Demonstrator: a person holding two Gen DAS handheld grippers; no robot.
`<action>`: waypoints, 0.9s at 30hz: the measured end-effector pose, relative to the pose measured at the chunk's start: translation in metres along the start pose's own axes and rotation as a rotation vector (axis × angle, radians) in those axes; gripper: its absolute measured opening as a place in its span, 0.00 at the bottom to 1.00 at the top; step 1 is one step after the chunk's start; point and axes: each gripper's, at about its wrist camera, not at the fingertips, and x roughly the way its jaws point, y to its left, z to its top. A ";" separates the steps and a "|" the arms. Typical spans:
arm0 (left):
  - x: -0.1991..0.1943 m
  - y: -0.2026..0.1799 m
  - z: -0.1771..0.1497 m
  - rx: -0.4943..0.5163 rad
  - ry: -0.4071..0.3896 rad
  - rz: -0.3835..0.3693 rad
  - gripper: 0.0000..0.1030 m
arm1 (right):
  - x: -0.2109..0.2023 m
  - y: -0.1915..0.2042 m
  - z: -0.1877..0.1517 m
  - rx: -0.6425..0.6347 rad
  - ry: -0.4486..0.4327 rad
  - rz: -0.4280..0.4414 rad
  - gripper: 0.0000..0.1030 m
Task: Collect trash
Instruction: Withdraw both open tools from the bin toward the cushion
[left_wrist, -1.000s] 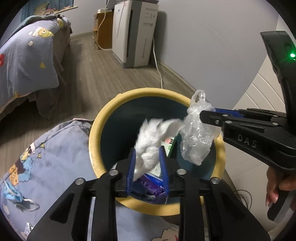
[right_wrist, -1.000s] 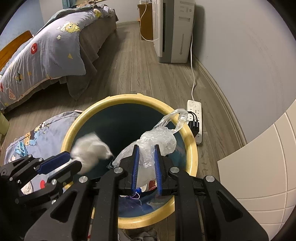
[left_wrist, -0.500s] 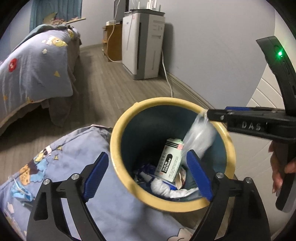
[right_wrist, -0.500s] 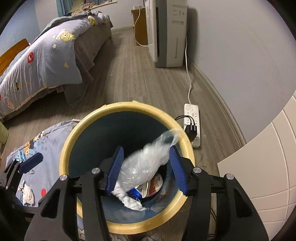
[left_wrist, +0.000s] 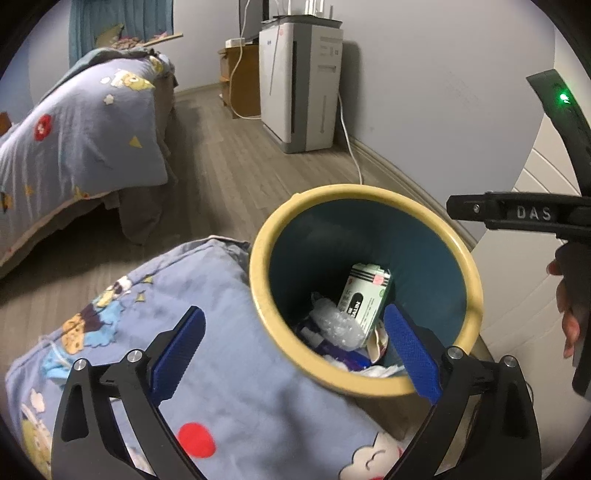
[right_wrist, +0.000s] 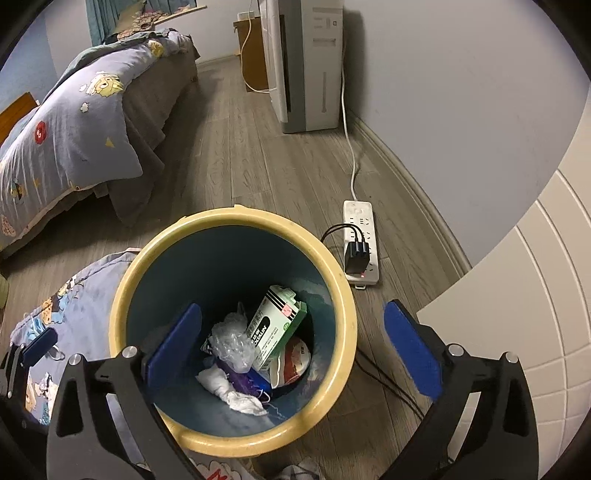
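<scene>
A round bin with a yellow rim (left_wrist: 369, 195) (right_wrist: 236, 216) and a dark blue inside stands on the wood floor. Inside lie a clear plastic bag (right_wrist: 231, 341) (left_wrist: 334, 325), a white tissue wad (right_wrist: 229, 387), a green and white box (right_wrist: 275, 328) (left_wrist: 364, 297) and other scraps. My left gripper (left_wrist: 295, 350) is open and empty, over the bin's near left rim. My right gripper (right_wrist: 291, 345) is open and empty above the bin's mouth; its side also shows in the left wrist view (left_wrist: 517, 214).
A patterned blue quilt (left_wrist: 129, 332) lies on the floor left of the bin. A bed (right_wrist: 74, 122) stands at the far left. A white appliance (right_wrist: 306, 62) stands by the wall. A power strip (right_wrist: 360, 243) with plugs lies right of the bin. A white cabinet (right_wrist: 517, 332) is at right.
Both grippers opened. The tissue wad dropped from the left and the plastic bag from the right into the bin. Both grippers rose and drew back a little.
</scene>
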 end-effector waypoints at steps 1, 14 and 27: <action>-0.007 0.002 -0.001 0.001 0.000 0.011 0.94 | -0.003 0.001 0.000 0.005 -0.001 0.003 0.95; -0.120 0.059 -0.029 -0.120 -0.001 0.245 0.95 | -0.049 0.076 -0.003 -0.043 -0.010 0.099 0.95; -0.210 0.159 -0.090 -0.294 0.005 0.362 0.95 | -0.089 0.201 -0.049 -0.226 0.050 0.367 0.95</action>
